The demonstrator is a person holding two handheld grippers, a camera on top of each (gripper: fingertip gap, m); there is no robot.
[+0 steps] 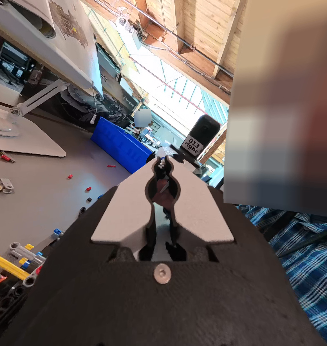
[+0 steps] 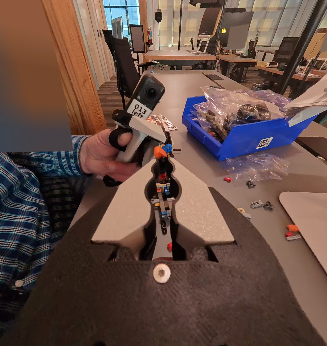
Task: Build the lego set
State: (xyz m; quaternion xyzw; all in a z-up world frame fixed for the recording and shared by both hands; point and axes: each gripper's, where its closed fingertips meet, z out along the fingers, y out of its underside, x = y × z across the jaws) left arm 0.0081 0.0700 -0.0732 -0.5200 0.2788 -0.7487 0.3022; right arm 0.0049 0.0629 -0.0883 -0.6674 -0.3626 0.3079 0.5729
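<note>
My left gripper (image 1: 163,159) is shut on a small pale toothed lego piece (image 1: 161,164) with a blue part at its tips. My right gripper (image 2: 162,159) is shut on a slim black lego piece (image 2: 162,165) that carries an orange part (image 2: 159,152) and a blue part (image 2: 167,148). The two grippers meet tip to tip above the table; the left gripper (image 2: 166,143) touches that cluster, and the right gripper (image 1: 170,155) shows just beyond the left tips. A partly built lego assembly (image 1: 15,262) with a yellow beam lies below on the grey table, also seen through the right jaws (image 2: 162,202).
A blue bin (image 2: 252,134) of bagged parts stands behind, also in the left wrist view (image 1: 121,146). Loose small pieces (image 2: 260,205) lie on the table (image 1: 56,187). A white stand base (image 2: 308,224) is at the right, a sticker sheet (image 2: 162,121) farther back. A plaid sleeve (image 2: 28,206) is at the left.
</note>
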